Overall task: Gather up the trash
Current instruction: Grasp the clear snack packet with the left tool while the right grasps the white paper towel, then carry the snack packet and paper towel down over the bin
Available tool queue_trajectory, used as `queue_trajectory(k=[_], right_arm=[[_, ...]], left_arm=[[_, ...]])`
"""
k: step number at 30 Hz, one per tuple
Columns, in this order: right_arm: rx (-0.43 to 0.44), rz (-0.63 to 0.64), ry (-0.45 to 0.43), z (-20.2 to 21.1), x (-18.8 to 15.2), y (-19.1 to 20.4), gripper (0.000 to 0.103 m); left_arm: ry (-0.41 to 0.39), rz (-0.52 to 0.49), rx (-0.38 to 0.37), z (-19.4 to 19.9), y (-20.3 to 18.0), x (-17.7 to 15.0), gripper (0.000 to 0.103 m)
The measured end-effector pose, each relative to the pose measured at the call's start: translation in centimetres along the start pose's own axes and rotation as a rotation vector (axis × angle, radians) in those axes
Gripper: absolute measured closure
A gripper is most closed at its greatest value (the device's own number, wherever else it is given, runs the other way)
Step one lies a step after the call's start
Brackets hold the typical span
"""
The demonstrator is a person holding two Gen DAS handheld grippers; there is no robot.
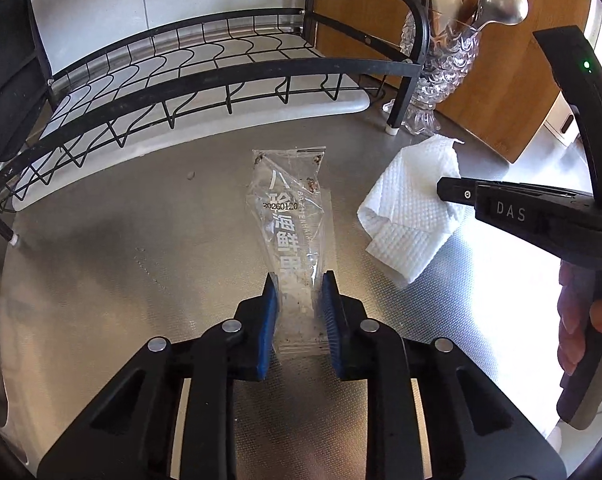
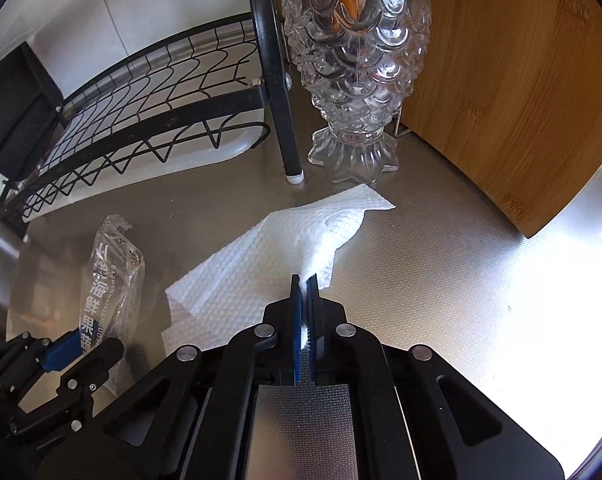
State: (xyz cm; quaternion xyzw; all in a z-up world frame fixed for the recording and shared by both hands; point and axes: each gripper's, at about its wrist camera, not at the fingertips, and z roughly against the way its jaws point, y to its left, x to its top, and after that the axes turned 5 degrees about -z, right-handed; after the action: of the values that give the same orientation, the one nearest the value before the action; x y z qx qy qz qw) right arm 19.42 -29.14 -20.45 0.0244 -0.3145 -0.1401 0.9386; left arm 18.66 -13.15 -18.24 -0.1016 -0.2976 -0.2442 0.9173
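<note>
Blue pads of the left hand-held gripper (image 1: 299, 312) frame the near end of a clear plastic snack wrapper (image 1: 291, 216) in the left wrist view; the pads press against its two sides, pinching it. The wrapper lies lengthwise on the brushed-metal desk (image 1: 141, 240), its white printing and a date stamp facing up, crumbs showing inside. To its right a folded white paper towel (image 1: 405, 216) rests on the desk, and the black tip of the right hand-held gripper (image 1: 451, 192) sits on the towel's right edge, with fingers (image 1: 581, 320) of a person's hand around its handle. Behind stand a black wire dish rack (image 1: 181, 80), a fish-scale glass vase (image 1: 449, 68) holding a metal spoon (image 1: 501, 2), and a wooden cutting board (image 1: 513, 92).

From the right wrist view, the right hand-held gripper (image 2: 303, 280) has its pads pressed together on a raised fold of the paper towel (image 2: 261, 264), which spreads leftward and away over the desk (image 2: 441, 272). The snack wrapper (image 2: 113, 276) lies well to the left, with the left hand-held gripper (image 2: 89, 344) at its near end. The glass vase (image 2: 355, 76) stands just beyond the towel, beside a rack leg (image 2: 277, 92), and the cutting board (image 2: 521, 92) leans at right.
</note>
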Motion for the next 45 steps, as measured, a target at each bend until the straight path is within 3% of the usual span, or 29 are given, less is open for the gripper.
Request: queue_trajectory(k=[2, 9, 21, 35, 40, 45], right_arm=[[0.04, -0.027, 0.009, 0.2, 0.0, -0.2, 0.1], [0.103, -0.042, -0.026, 3.3, -0.4, -0.8, 0.1], [0.154, 0.047, -0.109, 13.5, -3.6, 1.1, 0.1], [0.213, 0.167, -0.055, 22.8, -13.7, 5.4, 0.1], [0.235, 0.199, 0.011, 23.2, -18.4, 5.7, 0.1], [0.249, 0.197, 0.109, 21.2, -23.4, 5.3, 0.1]], left_arm=[[0.005, 0.012, -0.024, 0.3, 0.2, -0.1, 0.096], [-0.041, 0.031, -0.03, 3.4, 0.6, -0.5, 0.098], [-0.137, 0.043, 0.008, 13.6, 1.8, -3.3, 0.098], [-0.164, 0.093, 0.023, 24.0, 2.4, -13.2, 0.098], [-0.137, 0.129, 0.022, 25.5, 2.7, -17.4, 0.098], [-0.081, 0.177, 0.001, 25.1, 3.2, -22.0, 0.098]])
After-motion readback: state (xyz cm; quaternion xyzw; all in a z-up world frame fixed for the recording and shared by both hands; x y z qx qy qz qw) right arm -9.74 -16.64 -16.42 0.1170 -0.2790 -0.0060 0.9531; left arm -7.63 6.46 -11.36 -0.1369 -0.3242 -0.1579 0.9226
